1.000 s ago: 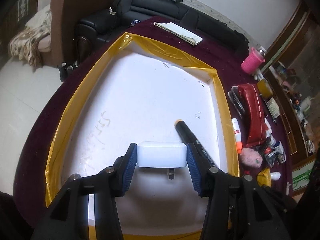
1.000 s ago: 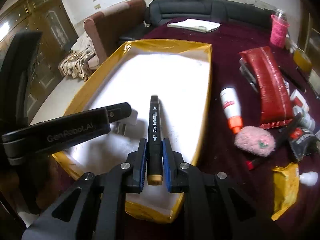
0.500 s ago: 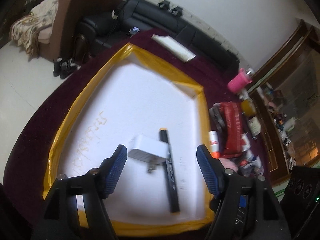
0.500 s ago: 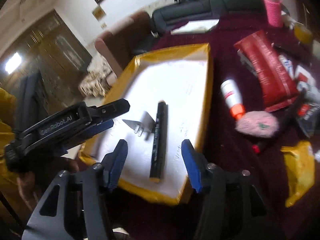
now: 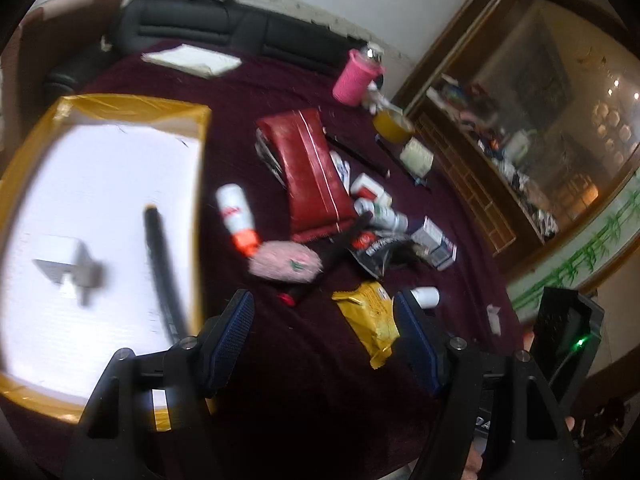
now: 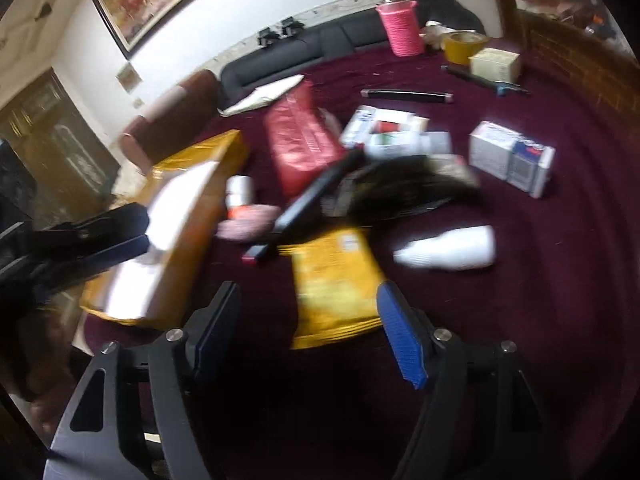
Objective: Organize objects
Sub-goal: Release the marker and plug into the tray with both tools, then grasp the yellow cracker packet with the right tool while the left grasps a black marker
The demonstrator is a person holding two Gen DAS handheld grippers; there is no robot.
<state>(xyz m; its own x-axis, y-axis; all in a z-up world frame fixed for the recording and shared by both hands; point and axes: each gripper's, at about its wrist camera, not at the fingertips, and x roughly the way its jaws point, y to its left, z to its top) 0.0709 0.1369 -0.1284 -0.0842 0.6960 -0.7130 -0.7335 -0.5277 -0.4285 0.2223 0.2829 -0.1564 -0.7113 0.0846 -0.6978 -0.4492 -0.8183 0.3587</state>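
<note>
The white tray with a yellow taped rim holds a white plug adapter and a black marker, lying side by side and apart. My left gripper is open and empty above the maroon tablecloth, right of the tray. My right gripper is open and empty, hovering over a yellow packet, which also shows in the left wrist view. The tray shows in the right wrist view at the left.
Loose items lie on the cloth: a red pouch, a white bottle with orange cap, a pink fluffy thing, a black packet, a small white bottle, a white-blue box, a pink cup, a tape roll.
Both grippers let go: the adapter and the marker now lie in the tray. Both grippers opened wide and swung right, over the clutter on the cloth.
</note>
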